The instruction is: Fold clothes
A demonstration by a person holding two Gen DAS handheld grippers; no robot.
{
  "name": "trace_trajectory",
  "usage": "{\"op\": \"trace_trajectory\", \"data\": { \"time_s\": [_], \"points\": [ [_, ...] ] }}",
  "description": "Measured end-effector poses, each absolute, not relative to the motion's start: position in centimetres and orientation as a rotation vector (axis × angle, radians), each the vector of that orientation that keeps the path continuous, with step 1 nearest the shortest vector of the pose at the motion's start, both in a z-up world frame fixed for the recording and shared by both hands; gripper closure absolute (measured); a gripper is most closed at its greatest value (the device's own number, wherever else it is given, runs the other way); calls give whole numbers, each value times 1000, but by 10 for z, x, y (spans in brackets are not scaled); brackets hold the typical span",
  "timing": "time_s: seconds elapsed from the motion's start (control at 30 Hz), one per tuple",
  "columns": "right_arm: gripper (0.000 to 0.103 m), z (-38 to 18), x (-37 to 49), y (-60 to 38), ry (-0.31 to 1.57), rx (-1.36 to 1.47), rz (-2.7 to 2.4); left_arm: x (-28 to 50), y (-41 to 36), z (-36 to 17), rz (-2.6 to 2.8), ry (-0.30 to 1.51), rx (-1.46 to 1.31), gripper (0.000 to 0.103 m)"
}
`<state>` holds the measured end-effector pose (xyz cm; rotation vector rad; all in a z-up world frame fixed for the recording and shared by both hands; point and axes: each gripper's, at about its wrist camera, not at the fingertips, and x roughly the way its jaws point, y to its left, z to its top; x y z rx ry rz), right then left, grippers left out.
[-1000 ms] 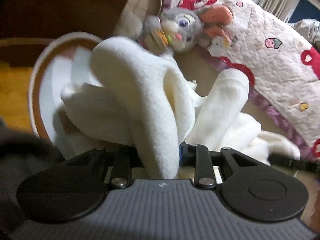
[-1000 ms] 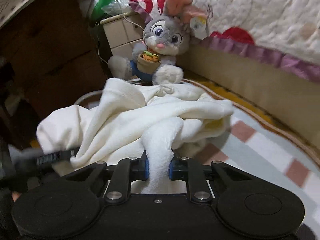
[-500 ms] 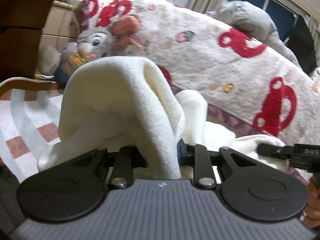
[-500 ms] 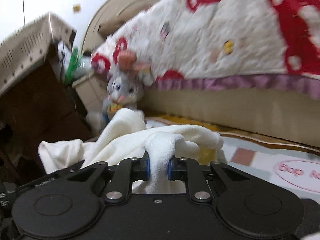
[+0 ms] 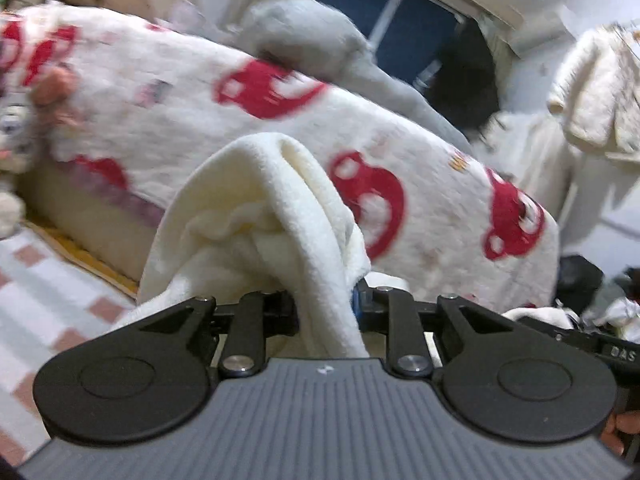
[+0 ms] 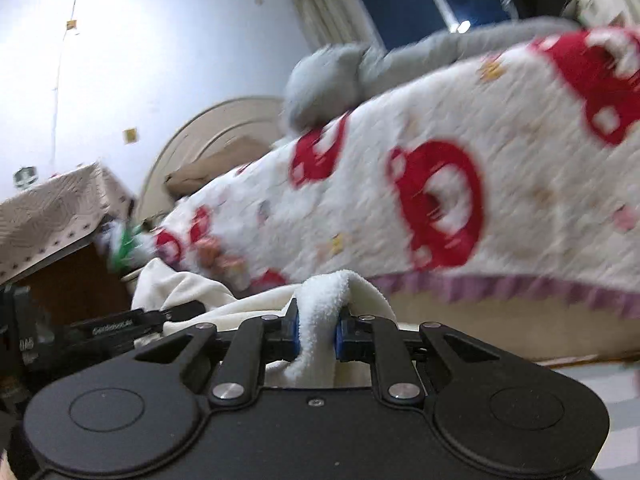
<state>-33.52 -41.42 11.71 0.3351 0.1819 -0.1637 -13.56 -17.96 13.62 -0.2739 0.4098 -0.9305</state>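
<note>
A cream fleece garment (image 5: 256,184) hangs bunched in the air between both grippers. In the left wrist view my left gripper (image 5: 326,304) has a thick fold of it between its pads; the jaws are opening slightly but still press on the fleece. My right gripper (image 6: 316,332) is shut on another fold of the same garment (image 6: 328,292), pinched between its blue pads. The right gripper's body shows at the left view's right edge. The left gripper's body (image 6: 120,326) appears at the left of the right wrist view. Most of the garment is hidden below the grippers.
A bed with a white quilt with red prints (image 5: 200,92) fills the background, with a grey plush (image 5: 304,36) on top. A striped rug (image 5: 40,288) covers the floor at left. A plush rabbit (image 5: 12,128) sits at the left edge. Cream clothes (image 5: 592,92) hang at right.
Both grippers have risen and swung from the rug and plush rabbit towards the bed, carrying the cream garment off the floor. Both grips have held throughout.
</note>
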Motion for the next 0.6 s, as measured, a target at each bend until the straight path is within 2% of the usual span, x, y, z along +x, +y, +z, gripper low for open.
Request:
{"op": "trace_trajectory", "data": {
  "time_s": [0.03, 0.07, 0.1, 0.13, 0.17, 0.23, 0.3, 0.33, 0.47, 0.6],
  "points": [
    [78, 114, -336, -424, 190, 315, -205, -129, -203, 135, -930, 443, -233, 77],
    [77, 104, -330, -435, 218, 295, -265, -121, -226, 129, -923, 474, -186, 72],
    [68, 89, -318, -448, 265, 273, -344, -112, -246, 116, -905, 508, -124, 63],
    [62, 72, -306, -460, 319, 252, -420, -104, -266, 100, -882, 544, -57, 59],
    [62, 51, -295, -471, 385, 240, -489, -102, -276, 85, -854, 567, 0, 55],
    [59, 13, -293, -487, 447, 276, -514, -106, -278, 55, -797, 573, 98, 54],
    [54, -22, -297, -501, 485, 328, -503, -114, -261, 30, -782, 533, 156, 38],
    [52, -36, -298, -505, 499, 353, -494, -116, -251, 19, -776, 528, 169, 36],
    [51, -76, -297, -507, 537, 440, -441, -109, -216, -10, -745, 607, 147, 35],
    [43, -66, -289, -484, 540, 427, -372, -105, -200, -20, -729, 638, 107, 35]
  ]
}}
